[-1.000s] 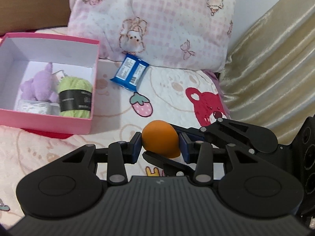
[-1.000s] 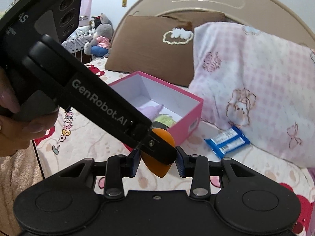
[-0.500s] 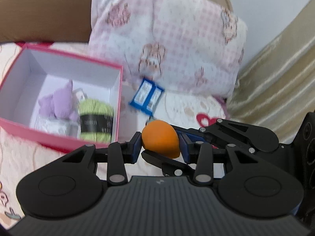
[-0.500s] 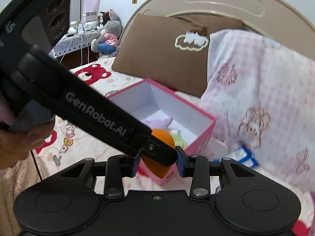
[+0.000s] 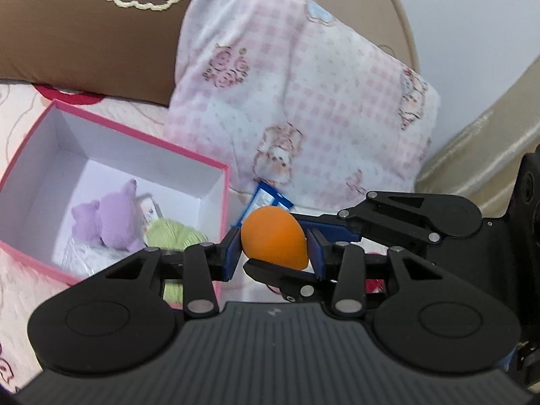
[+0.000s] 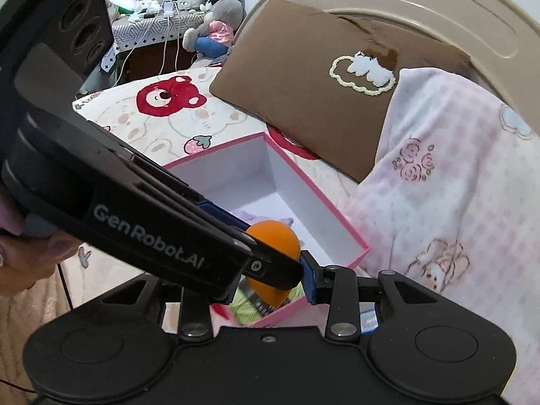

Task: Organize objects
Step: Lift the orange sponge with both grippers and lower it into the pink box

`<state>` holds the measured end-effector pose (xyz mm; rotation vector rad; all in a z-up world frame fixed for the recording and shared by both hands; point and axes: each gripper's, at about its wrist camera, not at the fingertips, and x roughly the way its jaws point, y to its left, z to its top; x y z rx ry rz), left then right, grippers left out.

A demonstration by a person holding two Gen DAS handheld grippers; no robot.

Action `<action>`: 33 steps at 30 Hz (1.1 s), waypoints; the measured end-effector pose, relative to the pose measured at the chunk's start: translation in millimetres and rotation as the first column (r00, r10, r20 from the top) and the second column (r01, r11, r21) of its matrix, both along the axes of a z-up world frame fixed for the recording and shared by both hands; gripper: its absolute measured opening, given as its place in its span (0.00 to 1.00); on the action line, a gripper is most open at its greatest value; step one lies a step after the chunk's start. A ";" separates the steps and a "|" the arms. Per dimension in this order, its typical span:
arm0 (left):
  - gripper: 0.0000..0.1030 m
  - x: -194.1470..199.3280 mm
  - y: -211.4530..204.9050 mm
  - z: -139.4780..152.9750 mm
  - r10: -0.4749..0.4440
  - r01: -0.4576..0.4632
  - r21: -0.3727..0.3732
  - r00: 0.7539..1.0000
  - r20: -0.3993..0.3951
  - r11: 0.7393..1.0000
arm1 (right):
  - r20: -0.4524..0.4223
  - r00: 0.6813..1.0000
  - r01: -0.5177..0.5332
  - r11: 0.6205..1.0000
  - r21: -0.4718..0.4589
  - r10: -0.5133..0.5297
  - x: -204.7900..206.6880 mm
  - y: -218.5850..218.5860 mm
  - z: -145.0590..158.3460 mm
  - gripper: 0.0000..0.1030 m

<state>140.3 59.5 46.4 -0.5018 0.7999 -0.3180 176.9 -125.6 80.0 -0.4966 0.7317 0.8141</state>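
An orange egg-shaped sponge (image 5: 273, 236) hangs above the bed, close to the near right corner of the pink box (image 5: 141, 135). My left gripper (image 5: 274, 253) is shut on it, blue pads pressing both sides. My right gripper (image 6: 270, 283) is shut on the same sponge (image 6: 280, 236), its fingers (image 5: 337, 226) reaching in from the right in the left wrist view. The open box (image 6: 320, 195) holds a purple plush toy (image 5: 111, 222), a green yarn ball (image 5: 175, 236) and a clear wrapped item. A blue snack packet (image 5: 266, 199) lies behind the sponge, partly hidden.
A pink checked pillow (image 5: 303, 101) and a brown pillow (image 5: 84, 33) lean on the headboard behind the box. Gold fabric (image 5: 472, 155) hangs at the right. A person's hand (image 6: 20, 253) holds the left gripper. A cluttered side table stands far left.
Both grippers, still clamped on the orange sponge, have travelled together toward the pink box and risen a little. The box now lies just beside and below the sponge.
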 end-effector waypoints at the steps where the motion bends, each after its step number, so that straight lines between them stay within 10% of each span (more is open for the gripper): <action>1: 0.38 8.1 2.9 -2.0 0.005 -0.005 0.003 1.000 -0.002 1.000 | -0.007 1.000 0.006 1.000 0.015 -0.006 7.6 0.4 -2.4 0.40; 33: 0.37 92.6 47.4 -130.1 0.078 -0.083 -0.087 0.995 -0.060 0.993 | -0.075 0.997 0.032 0.999 0.005 -0.031 97.0 33.0 -120.5 0.39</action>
